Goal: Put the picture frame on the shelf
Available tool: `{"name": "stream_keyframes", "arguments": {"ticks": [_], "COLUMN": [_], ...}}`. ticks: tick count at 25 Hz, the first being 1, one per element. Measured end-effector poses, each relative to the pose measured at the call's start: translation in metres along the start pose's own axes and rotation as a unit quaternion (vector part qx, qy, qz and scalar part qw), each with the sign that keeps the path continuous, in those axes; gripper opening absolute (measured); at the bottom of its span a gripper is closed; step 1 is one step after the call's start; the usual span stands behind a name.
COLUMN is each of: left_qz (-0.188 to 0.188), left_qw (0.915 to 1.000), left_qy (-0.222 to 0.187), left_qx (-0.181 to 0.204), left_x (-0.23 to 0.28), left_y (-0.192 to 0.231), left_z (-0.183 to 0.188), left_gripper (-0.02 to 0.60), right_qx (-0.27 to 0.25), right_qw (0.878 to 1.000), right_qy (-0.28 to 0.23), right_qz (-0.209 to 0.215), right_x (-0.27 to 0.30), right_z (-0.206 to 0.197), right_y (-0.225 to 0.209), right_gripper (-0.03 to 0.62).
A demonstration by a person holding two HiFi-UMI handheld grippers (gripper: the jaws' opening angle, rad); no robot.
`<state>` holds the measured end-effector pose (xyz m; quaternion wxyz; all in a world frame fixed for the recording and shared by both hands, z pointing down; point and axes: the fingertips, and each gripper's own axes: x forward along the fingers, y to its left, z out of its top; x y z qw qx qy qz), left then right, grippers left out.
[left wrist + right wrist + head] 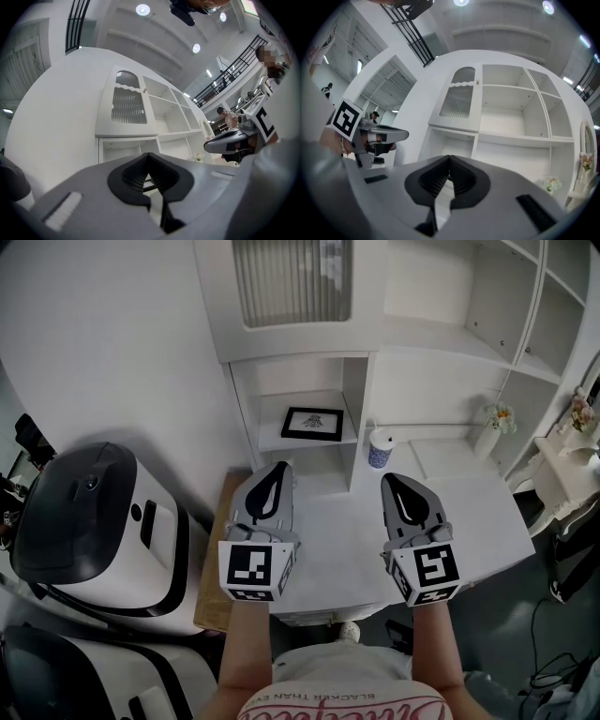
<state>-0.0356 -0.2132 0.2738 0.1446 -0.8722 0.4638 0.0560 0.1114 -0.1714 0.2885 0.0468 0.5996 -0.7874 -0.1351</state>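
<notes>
A black picture frame [312, 424] with a white mat stands leaning in the low left cubby of the white shelf unit [394, 343]. Both grippers hover side by side over the white desk [469, 512], short of the shelf. My left gripper [276, 468] is shut with nothing in it, its tip pointing toward the frame's cubby. My right gripper [394, 480] sits level beside it, jaws together and empty. In the left gripper view the jaws [149, 157] meet at the tip, and a sliver of the frame shows through their notch. The right gripper view shows the same closed tip [449, 158].
A patterned cup [381, 448] stands on the desk just right of the cubby. A vase of flowers [494, 423] sits at the back right. White-and-black machines [103, 521] stand to the left of the desk. More flowers [581, 413] show at the far right.
</notes>
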Motion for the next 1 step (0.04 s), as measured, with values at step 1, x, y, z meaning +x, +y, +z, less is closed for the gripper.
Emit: {"name": "stream_keyframes", "arguments": {"ticks": [1], "left_qz": [0.000], "left_qw": [1.0000], "left_qy": [-0.001], "left_qx": [0.000], "left_x": [-0.0003], "left_y": [-0.0003], "left_z": [0.0004], "left_gripper": [0.009], "right_qx": [0.000], "right_qw": [1.000], "right_qy": [0.000], "right_qz": [-0.001], "right_x": [-0.0004], "right_z": [0.0004], "right_y": [0.0000], "right_gripper": [0.009]}}
